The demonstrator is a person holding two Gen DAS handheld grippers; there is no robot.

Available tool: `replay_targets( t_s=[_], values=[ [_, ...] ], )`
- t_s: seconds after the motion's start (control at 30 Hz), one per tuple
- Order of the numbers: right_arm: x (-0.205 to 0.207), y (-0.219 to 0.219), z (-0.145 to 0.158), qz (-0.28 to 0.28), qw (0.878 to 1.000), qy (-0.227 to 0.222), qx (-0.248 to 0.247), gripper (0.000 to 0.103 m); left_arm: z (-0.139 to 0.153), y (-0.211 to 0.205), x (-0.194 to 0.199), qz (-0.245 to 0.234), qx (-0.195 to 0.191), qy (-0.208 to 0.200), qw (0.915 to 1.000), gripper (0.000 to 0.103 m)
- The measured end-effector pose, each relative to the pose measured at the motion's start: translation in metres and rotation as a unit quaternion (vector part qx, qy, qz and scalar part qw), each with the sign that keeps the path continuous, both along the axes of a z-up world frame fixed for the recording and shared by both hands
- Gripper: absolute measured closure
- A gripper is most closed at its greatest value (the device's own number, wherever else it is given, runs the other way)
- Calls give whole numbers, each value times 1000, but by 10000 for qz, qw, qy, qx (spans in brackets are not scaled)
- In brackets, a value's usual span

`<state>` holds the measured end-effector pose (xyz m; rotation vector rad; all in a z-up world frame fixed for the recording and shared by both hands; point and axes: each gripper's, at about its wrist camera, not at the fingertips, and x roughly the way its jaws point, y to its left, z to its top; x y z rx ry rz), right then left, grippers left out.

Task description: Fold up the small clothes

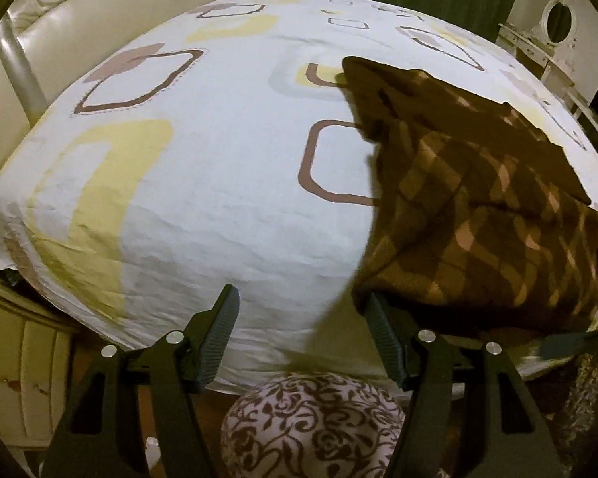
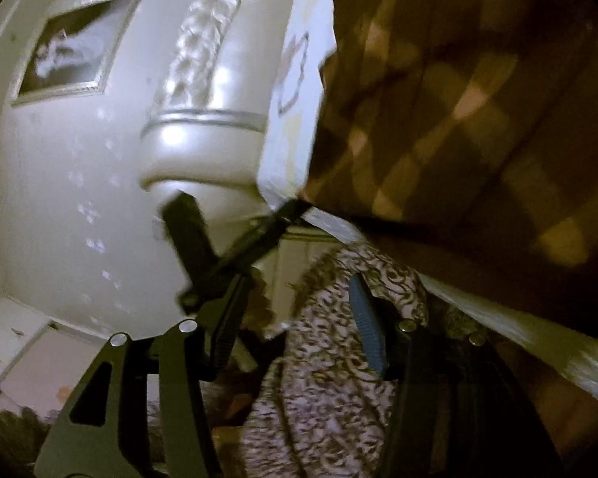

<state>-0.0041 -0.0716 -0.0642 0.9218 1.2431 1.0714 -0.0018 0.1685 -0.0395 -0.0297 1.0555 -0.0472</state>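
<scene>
A brown checked garment lies folded on the right part of the white patterned sheet. My left gripper is open at the sheet's near edge, its right finger just under the garment's near left corner. In the right wrist view the same garment fills the upper right. My right gripper is open and empty below the sheet's edge, tilted sideways. The left gripper's dark fingers show ahead of it.
A cream padded headboard rises at the far left. A person's floral-print clothing sits below the near edge, also in the right wrist view. A white cabinet stands at lower left. A framed picture hangs on the wall.
</scene>
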Motion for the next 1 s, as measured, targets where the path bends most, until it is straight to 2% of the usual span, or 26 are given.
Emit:
replay_targets(
  t_s=[0.2,0.37,0.5,0.87,1.0],
  values=[
    [4,18,0,-50,9969,-615,-484,51,9,-9,0,-324,-98,-182,9993,39],
    [11,20,-12,-231,9972,-562,-431,51,13,-1,2,-363,-283,-143,9988,39],
    [12,29,-27,-127,9976,-379,-559,51,9,6,3,-281,-242,-114,9992,39],
    [22,63,-24,-162,9932,-771,-853,51,-2,23,-2,-119,-437,-24,9990,38],
    [28,73,-23,-176,9944,-763,-712,51,-5,29,-4,-59,-538,13,9985,38]
  ],
)
